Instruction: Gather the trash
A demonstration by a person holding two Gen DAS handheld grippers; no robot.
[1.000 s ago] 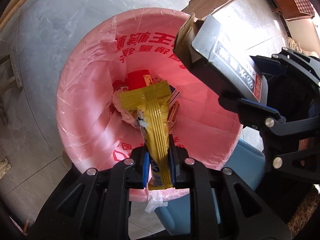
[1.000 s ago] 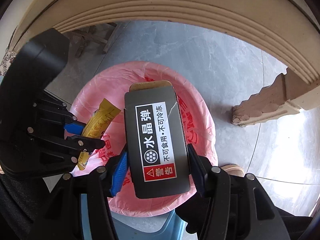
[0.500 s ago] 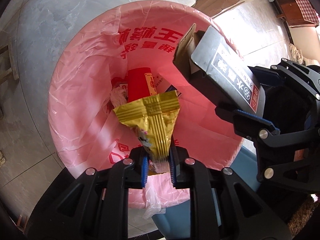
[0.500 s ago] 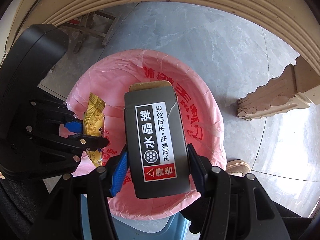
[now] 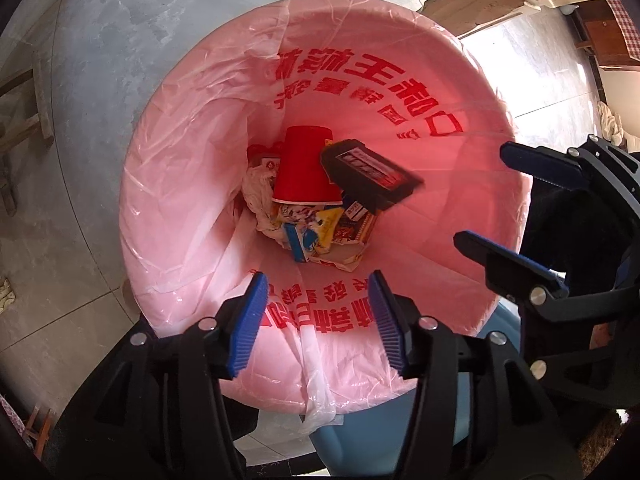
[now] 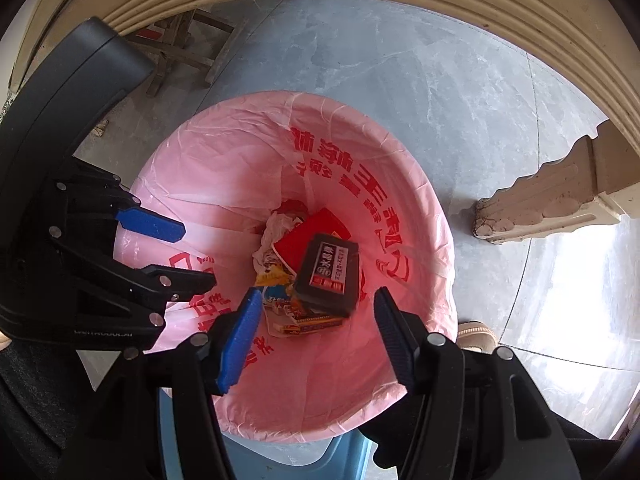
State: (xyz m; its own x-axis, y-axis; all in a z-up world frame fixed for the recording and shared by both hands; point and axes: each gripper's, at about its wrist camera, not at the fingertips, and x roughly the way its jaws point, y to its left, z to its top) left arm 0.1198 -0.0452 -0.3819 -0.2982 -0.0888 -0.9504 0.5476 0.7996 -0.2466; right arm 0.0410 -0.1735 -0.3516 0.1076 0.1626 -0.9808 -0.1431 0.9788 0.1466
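- Over the pink-lined trash bin point(image 5: 168, 216), left gripper point(image 5: 316, 320) and right gripper point(image 6: 316, 336) hang with jaws just opened and nothing between them.
- The black box point(image 6: 330, 272) lies down among the litter beside the red paper cup point(image 5: 306, 172); the yellow wrapper point(image 5: 330, 226) lies there too.
- Judged step: release. Keep jaws spread, lift straight up, and avoid snagging the liner.
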